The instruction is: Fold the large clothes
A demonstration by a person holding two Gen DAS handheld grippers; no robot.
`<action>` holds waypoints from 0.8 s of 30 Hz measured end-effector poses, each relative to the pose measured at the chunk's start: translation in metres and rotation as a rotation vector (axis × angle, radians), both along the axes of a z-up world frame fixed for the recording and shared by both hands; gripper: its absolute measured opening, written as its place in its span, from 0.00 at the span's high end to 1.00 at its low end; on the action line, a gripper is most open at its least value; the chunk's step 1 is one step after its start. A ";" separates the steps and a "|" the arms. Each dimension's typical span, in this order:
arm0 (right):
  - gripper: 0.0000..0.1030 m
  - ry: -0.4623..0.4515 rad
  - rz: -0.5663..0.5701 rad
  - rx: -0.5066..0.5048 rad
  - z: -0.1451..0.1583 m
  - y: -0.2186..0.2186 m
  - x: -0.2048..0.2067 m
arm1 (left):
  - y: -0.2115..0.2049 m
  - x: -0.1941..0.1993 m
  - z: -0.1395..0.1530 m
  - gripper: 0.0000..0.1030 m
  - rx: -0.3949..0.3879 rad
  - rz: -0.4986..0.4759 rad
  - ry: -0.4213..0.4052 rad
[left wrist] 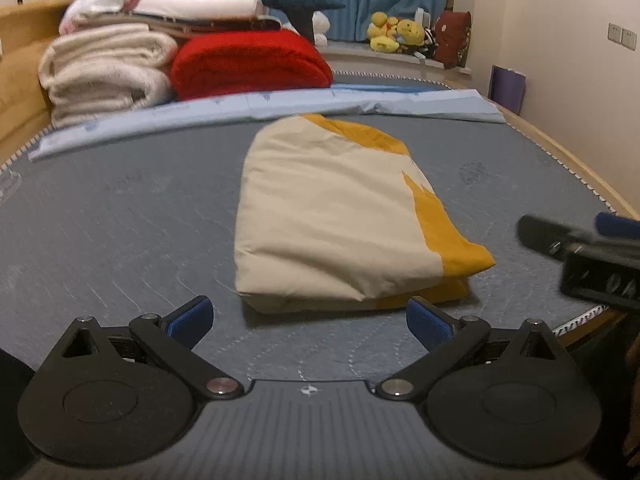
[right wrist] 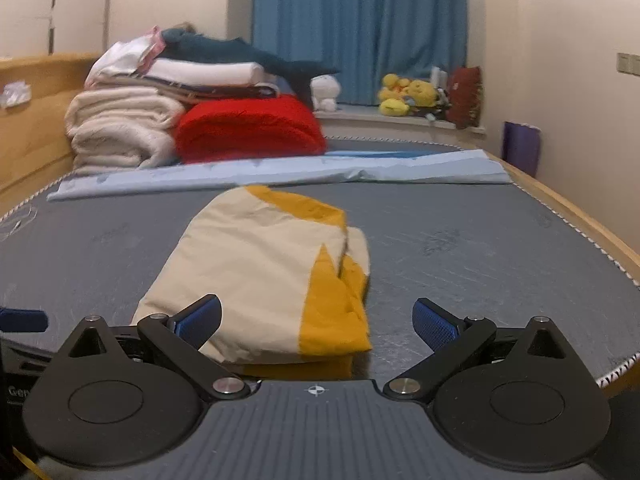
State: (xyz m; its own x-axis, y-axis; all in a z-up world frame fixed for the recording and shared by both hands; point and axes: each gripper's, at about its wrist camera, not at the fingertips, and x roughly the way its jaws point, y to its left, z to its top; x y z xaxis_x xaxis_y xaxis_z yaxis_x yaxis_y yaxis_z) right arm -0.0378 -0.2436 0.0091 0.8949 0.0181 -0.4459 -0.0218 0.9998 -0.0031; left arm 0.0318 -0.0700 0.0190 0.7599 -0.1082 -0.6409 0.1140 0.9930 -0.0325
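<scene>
A cream and yellow garment [left wrist: 336, 216] lies folded into a compact bundle on the grey mattress [left wrist: 120, 220]. My left gripper [left wrist: 310, 320] is open and empty, just short of the bundle's near edge. My right gripper [right wrist: 316, 322] is open and empty, its jaws wide over the bundle's near end [right wrist: 264, 280]. The right gripper also shows at the right edge of the left wrist view [left wrist: 580, 248]. A blue pad of the left gripper [right wrist: 22, 320] shows at the left edge of the right wrist view.
A light blue sheet [left wrist: 260, 110] lies across the mattress behind the garment. Folded blankets, cream [left wrist: 108, 72] and red [left wrist: 248, 66], are stacked at the back left by the wooden headboard [left wrist: 20, 80]. Plush toys [left wrist: 396, 32] sit on the window sill below a blue curtain [right wrist: 360, 28].
</scene>
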 end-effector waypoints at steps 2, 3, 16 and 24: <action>0.02 0.025 0.003 -0.003 -0.005 0.004 0.006 | 0.002 0.005 -0.003 0.00 0.006 0.016 0.009; 0.02 0.035 0.004 0.002 -0.007 0.006 0.008 | 0.002 0.008 -0.004 0.00 0.010 0.023 0.012; 0.02 0.063 0.018 0.011 -0.013 0.013 0.018 | 0.007 0.022 -0.009 0.00 -0.012 0.053 0.047; 0.02 0.078 0.018 0.026 -0.015 0.007 0.022 | 0.003 0.027 -0.012 0.00 -0.024 0.050 0.063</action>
